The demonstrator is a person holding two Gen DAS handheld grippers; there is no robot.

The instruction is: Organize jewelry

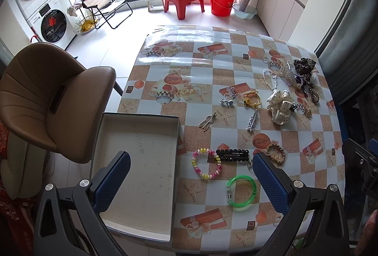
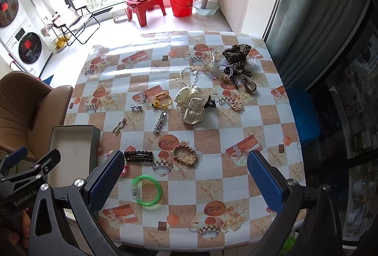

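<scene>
The checked tablecloth [image 1: 208,60] is glossy, smooth plastic. The translucent green plastic bangle [image 1: 241,190] shines. The cream polka-dot scrunchie [image 2: 191,103] looks satiny cloth. The grey cardboard box [image 1: 139,161] is matt; the silver metal clip [image 2: 159,125] gleams.

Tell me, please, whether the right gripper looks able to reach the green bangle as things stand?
Probably yes: the right gripper is open, and the green bangle lies flat just ahead with nothing on it.

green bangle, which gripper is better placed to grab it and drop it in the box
Left. The green bangle lies between the open left gripper fingers, with the box right beside. The right gripper sits farther right.
</scene>
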